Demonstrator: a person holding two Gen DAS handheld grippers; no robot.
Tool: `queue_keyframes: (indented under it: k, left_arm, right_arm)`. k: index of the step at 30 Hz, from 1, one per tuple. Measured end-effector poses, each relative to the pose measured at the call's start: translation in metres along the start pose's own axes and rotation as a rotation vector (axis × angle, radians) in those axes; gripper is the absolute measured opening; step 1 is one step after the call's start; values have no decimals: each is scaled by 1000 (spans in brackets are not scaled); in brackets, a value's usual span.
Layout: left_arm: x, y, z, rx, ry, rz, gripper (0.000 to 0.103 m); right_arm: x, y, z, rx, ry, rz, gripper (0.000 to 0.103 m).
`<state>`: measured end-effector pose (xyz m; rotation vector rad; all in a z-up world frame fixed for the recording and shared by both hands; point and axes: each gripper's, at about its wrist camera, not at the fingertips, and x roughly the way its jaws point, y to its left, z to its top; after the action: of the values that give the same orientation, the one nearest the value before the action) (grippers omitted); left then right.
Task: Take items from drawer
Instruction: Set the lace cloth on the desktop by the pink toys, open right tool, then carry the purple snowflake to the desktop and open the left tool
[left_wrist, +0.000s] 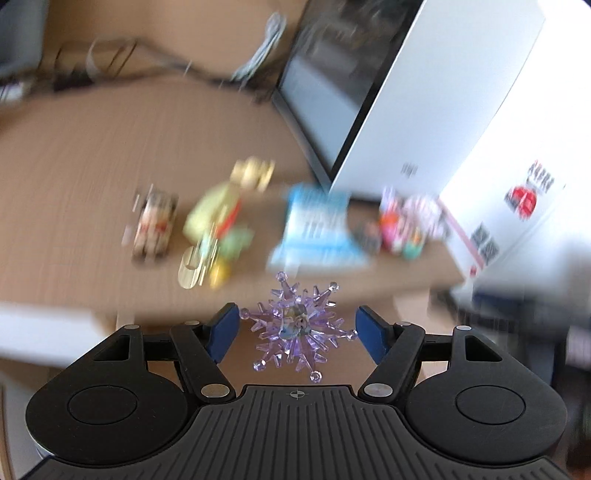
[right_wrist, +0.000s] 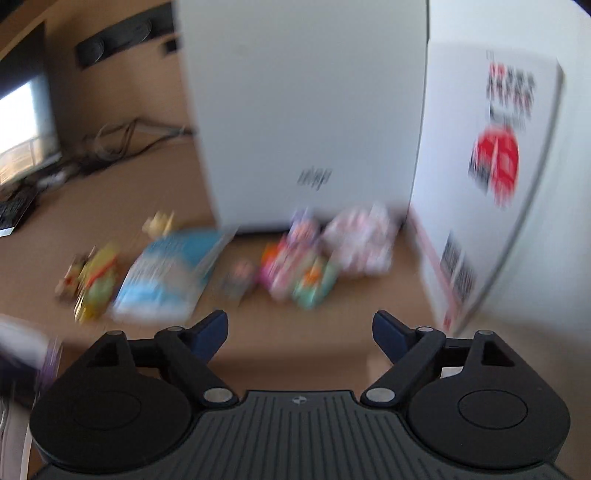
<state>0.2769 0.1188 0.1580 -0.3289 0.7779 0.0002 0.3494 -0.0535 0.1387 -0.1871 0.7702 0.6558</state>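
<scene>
A purple crystal snowflake ornament (left_wrist: 297, 325) with a small picture at its centre sits sharp between the blue pads of my left gripper (left_wrist: 297, 330), its outer spikes touching both pads, so the gripper is shut on it. It hangs just before the near edge of the wooden desk (left_wrist: 92, 166). In the right wrist view my right gripper (right_wrist: 299, 334) stands open over the desk (right_wrist: 110, 206), nothing between its fingers. A purple smear at that view's left edge may be the same snowflake (right_wrist: 51, 360). No drawer is clearly visible.
Blurred items lie in a row on the desk: a blue packet (left_wrist: 317, 229), a yellow-green toy (left_wrist: 218, 229), a small striped piece (left_wrist: 153, 225), pink and white packets (right_wrist: 332, 254). Behind them stand the white back of a monitor (right_wrist: 306, 110) and a white board with a red logo (right_wrist: 491, 166).
</scene>
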Motion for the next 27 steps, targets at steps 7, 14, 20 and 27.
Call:
queue_keyframes:
  k: [7, 14, 20, 27]
  left_arm:
    - [34, -6, 59, 88, -198, 75, 75]
    - [89, 6, 58, 108, -125, 160, 76]
    - [80, -1, 65, 94, -163, 186, 76]
    - [94, -27, 78, 306, -36, 259, 76]
  right_arm:
    - [-24, 28, -41, -44, 53, 8, 89]
    - [-47, 27, -63, -57, 59, 8, 97]
    - [-41, 24, -60, -59, 42, -6, 99]
    - [-5, 33, -26, -36, 12, 44, 99]
